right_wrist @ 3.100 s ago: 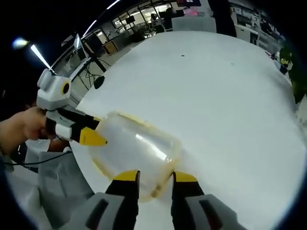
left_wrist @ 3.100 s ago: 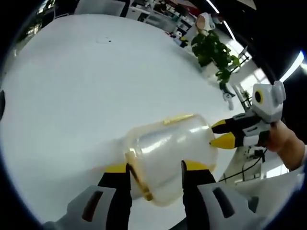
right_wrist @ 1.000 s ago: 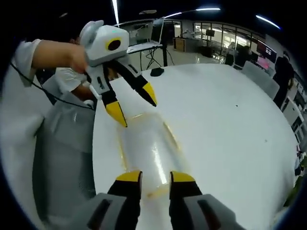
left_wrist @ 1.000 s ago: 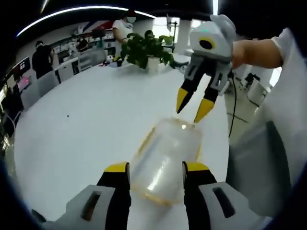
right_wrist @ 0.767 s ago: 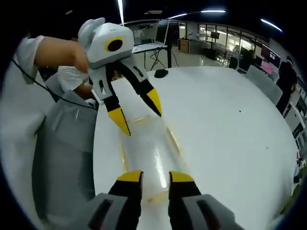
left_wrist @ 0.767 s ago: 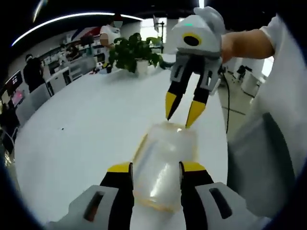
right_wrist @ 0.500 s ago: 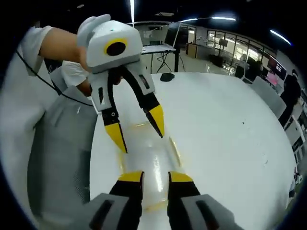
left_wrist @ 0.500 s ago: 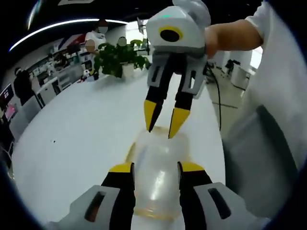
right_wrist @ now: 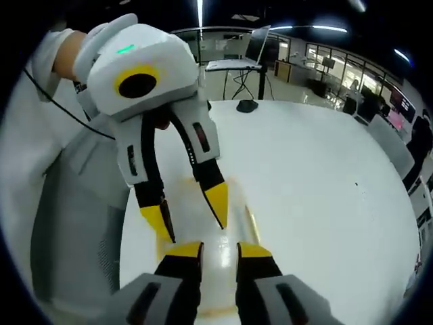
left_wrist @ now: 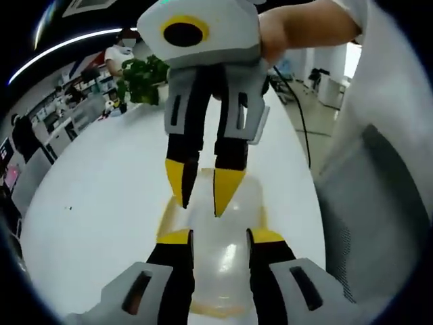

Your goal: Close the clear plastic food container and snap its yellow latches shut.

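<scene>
Container (left_wrist: 226,254): on the table (left_wrist: 95,196), near its edge, between your two grippers.
Left gripper (left_wrist: 215,237): your jaws spread, straddling the container.
Right gripper (right_wrist: 211,250): narrowly parted over the container; grip unclear.

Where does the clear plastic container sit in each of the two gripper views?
Left gripper view: container low centre, between this view's jaws, the right gripper over its far end.
Right gripper view: container low centre, under the left gripper.
Shared landmark: the white table.
</scene>
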Demonstrator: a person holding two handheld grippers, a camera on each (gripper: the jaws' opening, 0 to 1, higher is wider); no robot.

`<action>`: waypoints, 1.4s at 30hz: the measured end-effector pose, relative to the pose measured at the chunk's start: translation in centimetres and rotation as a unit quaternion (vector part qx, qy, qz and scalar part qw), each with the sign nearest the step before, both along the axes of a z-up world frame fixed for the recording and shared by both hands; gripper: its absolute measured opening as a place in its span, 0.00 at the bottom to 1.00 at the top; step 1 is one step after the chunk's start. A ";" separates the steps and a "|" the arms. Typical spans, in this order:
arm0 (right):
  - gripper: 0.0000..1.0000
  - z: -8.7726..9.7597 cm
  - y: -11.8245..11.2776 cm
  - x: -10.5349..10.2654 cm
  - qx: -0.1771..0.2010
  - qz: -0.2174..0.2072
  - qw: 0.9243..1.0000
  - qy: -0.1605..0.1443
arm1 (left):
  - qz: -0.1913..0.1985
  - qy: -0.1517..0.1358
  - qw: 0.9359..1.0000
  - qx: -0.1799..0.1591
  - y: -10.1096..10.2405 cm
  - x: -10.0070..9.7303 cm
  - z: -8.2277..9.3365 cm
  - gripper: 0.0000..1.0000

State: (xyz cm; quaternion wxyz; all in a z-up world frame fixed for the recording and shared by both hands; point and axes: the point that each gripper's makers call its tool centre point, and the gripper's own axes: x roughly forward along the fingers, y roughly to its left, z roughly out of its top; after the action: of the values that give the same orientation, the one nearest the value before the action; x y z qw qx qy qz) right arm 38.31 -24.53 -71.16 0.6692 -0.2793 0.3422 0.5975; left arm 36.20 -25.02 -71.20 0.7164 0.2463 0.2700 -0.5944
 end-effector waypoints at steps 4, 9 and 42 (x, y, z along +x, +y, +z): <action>0.18 -0.4 0.4 0.6 -0.013 0.007 1.000 -0.015 | -0.007 -0.006 1.000 -0.003 -0.1 -0.8 0.0 0.43; 0.21 -0.6 0.9 1.1 -0.011 -0.002 1.000 -0.006 | -0.019 -0.013 1.000 0.010 0.0 -1.5 -0.3 0.47; 0.37 -2.7 0.4 1.5 -0.113 0.108 0.983 0.097 | -0.027 -0.109 0.988 0.104 0.0 -0.7 -2.5 0.51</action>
State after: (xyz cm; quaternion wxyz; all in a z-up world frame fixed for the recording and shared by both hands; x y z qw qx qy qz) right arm 39.78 -24.13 -73.84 0.5289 -0.3291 0.4386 0.6478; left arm 35.46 -24.97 -73.73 0.6959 0.3896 0.2439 -0.5517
